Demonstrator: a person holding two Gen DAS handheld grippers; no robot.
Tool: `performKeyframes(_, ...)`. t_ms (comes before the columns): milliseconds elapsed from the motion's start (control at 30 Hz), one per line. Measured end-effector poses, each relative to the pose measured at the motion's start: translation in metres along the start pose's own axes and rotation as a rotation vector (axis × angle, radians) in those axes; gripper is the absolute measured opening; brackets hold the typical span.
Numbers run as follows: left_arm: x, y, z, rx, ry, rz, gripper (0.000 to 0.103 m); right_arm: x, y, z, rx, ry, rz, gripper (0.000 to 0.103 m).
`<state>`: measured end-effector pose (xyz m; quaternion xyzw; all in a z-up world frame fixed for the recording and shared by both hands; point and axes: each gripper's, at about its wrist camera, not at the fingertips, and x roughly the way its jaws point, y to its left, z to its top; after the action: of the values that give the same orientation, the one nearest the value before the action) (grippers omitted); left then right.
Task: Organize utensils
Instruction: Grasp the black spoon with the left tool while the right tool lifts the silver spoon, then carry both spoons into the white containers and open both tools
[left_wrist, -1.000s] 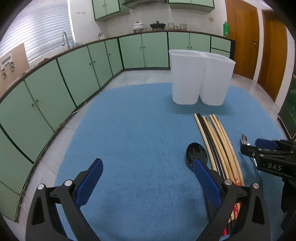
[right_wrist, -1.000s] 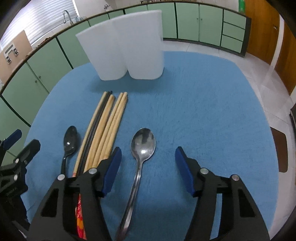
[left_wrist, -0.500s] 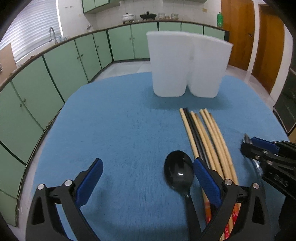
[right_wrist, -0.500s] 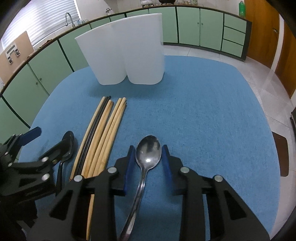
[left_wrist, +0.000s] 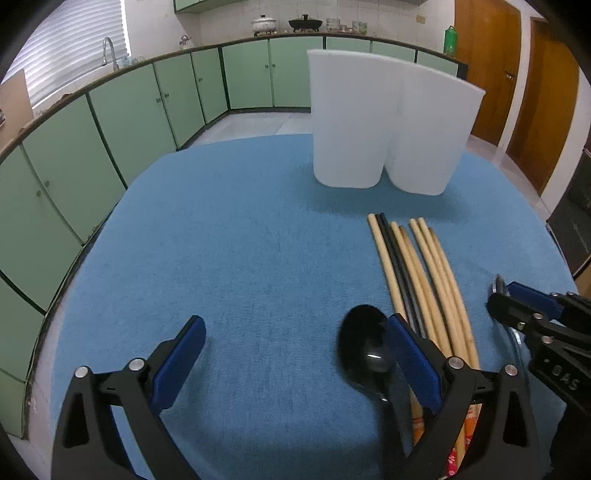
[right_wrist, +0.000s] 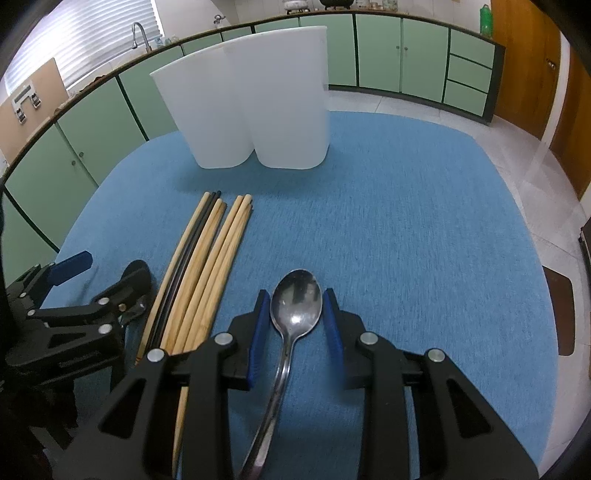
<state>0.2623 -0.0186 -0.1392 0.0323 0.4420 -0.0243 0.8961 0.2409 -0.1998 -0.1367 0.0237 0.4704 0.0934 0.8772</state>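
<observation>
A blue cloth (right_wrist: 406, 206) with a fine woven nap covers the table, its rounded edge curving toward the green cabinets (left_wrist: 122, 122) at the upper left.

In the right wrist view a steel spoon (right_wrist: 293, 314) lies at lower centre, its oval bowl polished and lightly smudged, its slim handle running down to the bottom edge. The right gripper (right_wrist: 295, 325), black plastic with blue pads, has its jaws drawn in close on either side of the bowl, a sliver of cloth visible on each side; whether the pads actually press the spoon I cannot tell.

Left of it lie the chopsticks (right_wrist: 207, 273), a bundle of round tapering sticks, mostly pale wood with a couple in black, tips pointing to the upper middle of the frame. They end short of two white holders (right_wrist: 255, 107), tall, smooth, translucent plastic tubs with rounded corners, standing touching each other at upper centre.

In the left wrist view a black spoon (left_wrist: 364, 354) (glossy, with one bright highlight) lies at lower right, its bowl just beside the inner face of the right-hand blue pad. The left gripper (left_wrist: 295, 354) stands wide open, holding nothing, its other pad well apart over bare cloth.
</observation>
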Motion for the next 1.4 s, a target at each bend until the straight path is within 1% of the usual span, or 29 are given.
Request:
performKeyframes(100,-0.003,-0.003,0.0,0.008,0.0,0.008,0.097,0.001,-0.001,0.001,0.005,0.002,0.002,0.029)
performKeyframes(300,0.01,-0.009,0.009,0.018,0.033,0.049,0.097,0.002,-0.007,0.002,0.009,0.005,0.016,0.029)
performKeyframes(367,0.013,-0.01,0.009,0.015,0.044,0.047,0.097,0.004,-0.009,0.003,0.01,0.008,0.026,0.029)
performKeyframes(433,0.014,-0.009,0.008,0.009,0.048,0.029,0.094,0.005,-0.01,0.004,0.001,0.015,0.028,0.029)
performKeyframes(467,0.013,-0.008,0.007,0.0,0.048,0.008,0.086,0.005,-0.01,0.005,0.0,0.018,0.028,0.029)
performKeyframes(500,0.014,-0.006,0.008,-0.008,0.047,-0.015,0.076,0.005,-0.01,0.007,-0.002,0.022,0.026,0.029)
performKeyframes(533,0.012,-0.005,0.008,-0.015,0.04,-0.038,0.07,0.006,-0.01,0.008,-0.009,0.025,0.023,0.029)
performKeyframes(567,0.01,-0.006,0.009,-0.008,0.031,-0.056,0.056,0.006,-0.009,0.008,-0.015,0.027,0.018,0.029)
performKeyframes(600,0.008,-0.006,0.008,-0.002,0.025,-0.082,0.044,0.006,-0.008,0.009,-0.02,0.028,0.015,0.028)
performKeyframes(633,0.008,-0.006,0.009,0.002,0.021,-0.099,0.039,0.006,-0.007,0.009,-0.029,0.027,0.008,0.028)
performKeyframes(700,0.005,-0.006,0.009,0.01,0.01,-0.137,0.017,0.006,-0.003,0.009,-0.04,0.024,-0.002,0.028)
performKeyframes(767,0.004,-0.004,0.01,0.001,-0.007,-0.204,0.008,0.004,-0.003,0.009,-0.032,0.014,0.001,0.028)
performKeyframes(800,0.002,-0.002,0.007,-0.005,-0.026,-0.23,0.006,0.001,-0.003,0.009,-0.025,-0.001,0.01,0.028)
performKeyframes(833,-0.001,-0.001,0.006,-0.007,-0.04,-0.241,0.005,-0.002,-0.004,0.008,-0.019,-0.017,0.016,0.028)
performKeyframes(900,-0.009,0.002,0.005,-0.004,-0.098,-0.268,0.005,-0.008,-0.007,0.008,-0.011,-0.056,0.021,0.028)
performKeyframes(1000,-0.026,0.004,0.005,0.005,-0.205,-0.292,0.005,-0.018,-0.012,0.011,0.003,-0.108,0.036,0.028)
performKeyframes(1100,-0.037,0.008,0.013,0.022,-0.284,-0.284,0.005,-0.029,-0.013,0.017,0.013,-0.156,0.053,0.028)
performKeyframes(1200,-0.051,0.008,0.024,0.053,-0.373,-0.255,0.005,-0.042,-0.017,0.028,0.017,-0.207,0.078,0.028)
performKeyframes(1333,-0.075,0.01,0.037,0.069,-0.47,-0.234,0.005,-0.07,-0.021,0.054,0.011,-0.299,0.107,0.027)
performKeyframes(1400,-0.084,0.009,0.049,0.078,-0.521,-0.219,0.005,-0.083,-0.02,0.069,0.012,-0.338,0.122,0.027)
